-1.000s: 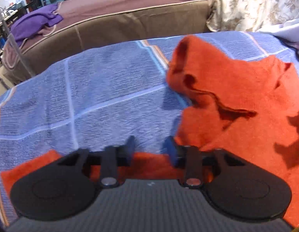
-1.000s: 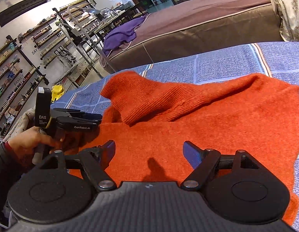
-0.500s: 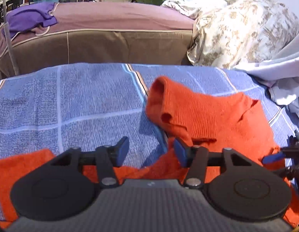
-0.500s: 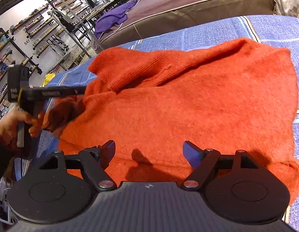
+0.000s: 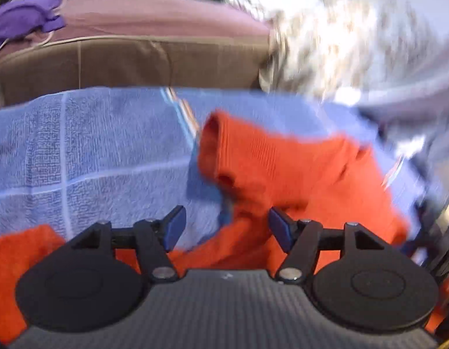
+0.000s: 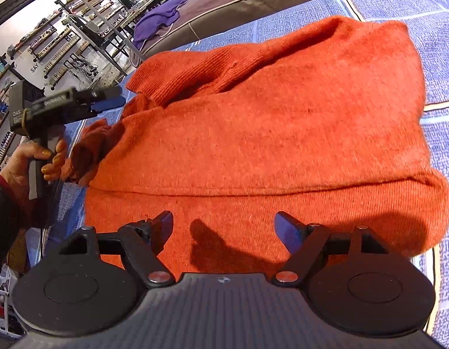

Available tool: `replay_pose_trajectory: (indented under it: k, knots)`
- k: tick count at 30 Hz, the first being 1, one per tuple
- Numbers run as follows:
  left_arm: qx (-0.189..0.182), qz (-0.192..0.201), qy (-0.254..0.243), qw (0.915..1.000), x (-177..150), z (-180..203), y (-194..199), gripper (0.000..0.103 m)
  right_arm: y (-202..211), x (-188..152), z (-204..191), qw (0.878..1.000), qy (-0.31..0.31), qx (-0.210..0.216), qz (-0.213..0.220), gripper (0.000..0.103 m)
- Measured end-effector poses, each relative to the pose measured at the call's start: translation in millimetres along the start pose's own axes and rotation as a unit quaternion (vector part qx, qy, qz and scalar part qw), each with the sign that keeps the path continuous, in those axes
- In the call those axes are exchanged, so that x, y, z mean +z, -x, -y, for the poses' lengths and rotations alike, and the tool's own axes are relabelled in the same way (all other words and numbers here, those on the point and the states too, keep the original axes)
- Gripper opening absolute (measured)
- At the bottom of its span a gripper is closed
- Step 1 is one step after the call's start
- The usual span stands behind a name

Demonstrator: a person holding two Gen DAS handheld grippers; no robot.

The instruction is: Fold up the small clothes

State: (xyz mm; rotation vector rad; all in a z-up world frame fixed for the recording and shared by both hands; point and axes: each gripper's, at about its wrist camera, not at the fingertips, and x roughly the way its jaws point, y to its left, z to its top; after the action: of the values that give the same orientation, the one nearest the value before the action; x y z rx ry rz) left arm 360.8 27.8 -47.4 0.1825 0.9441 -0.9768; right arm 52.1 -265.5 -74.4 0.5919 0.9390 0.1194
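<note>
- One blue checked blanket (image 6: pixel 436 67) is covering the work surface across the whole middle of both views, likely serving as a flat, soft bed for folding.
- Lying on it, the orange sweater (image 6: pixel 282 133) is filling the centre of the right wrist view, its ribbed hem nearest the camera and its collar bunching toward the upper left, so the body is spreading flat for a fold.
- Low in that frame, the right gripper (image 6: pixel 224 226) is hovering over the hem with its fingers spread wide, gripping nothing, seemingly lining up on the edge.
- At the bottom of the blurred left wrist view, the left gripper (image 5: pixel 226 226) is also gaping wide and empty, just beside the crumpled sleeve (image 6: pixel 93 145).
- At mid left of the right wrist view, the person's hand (image 6: pixel 35 160) is gripping that tool's handle.
</note>
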Motion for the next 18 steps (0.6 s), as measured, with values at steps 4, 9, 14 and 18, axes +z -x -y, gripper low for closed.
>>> replay_pose_trajectory:
  k: [4, 9, 14, 18]
  knots:
    - [0.019, -0.031, -0.059, 0.9976, -14, 20, -18, 0.038, 2, -3, 1, 1.0, -0.002, -0.003, 0.004, 0.103]
    - [0.06, 0.001, -0.05, 0.9969, -3, 16, 3, 0.017, 5, -6, 0, 1.0, -0.003, -0.001, 0.006, 0.103]
    - [0.199, 0.027, -0.016, 0.9794, 15, -5, 28, 0.014, 8, -11, 0, 1.0, -0.008, -0.002, 0.01, 0.103]
    - [0.316, -0.027, -0.039, 0.9474, 15, -21, 22, 0.017, 9, -15, -4, 1.0, -0.003, -0.011, 0.014, 0.103]
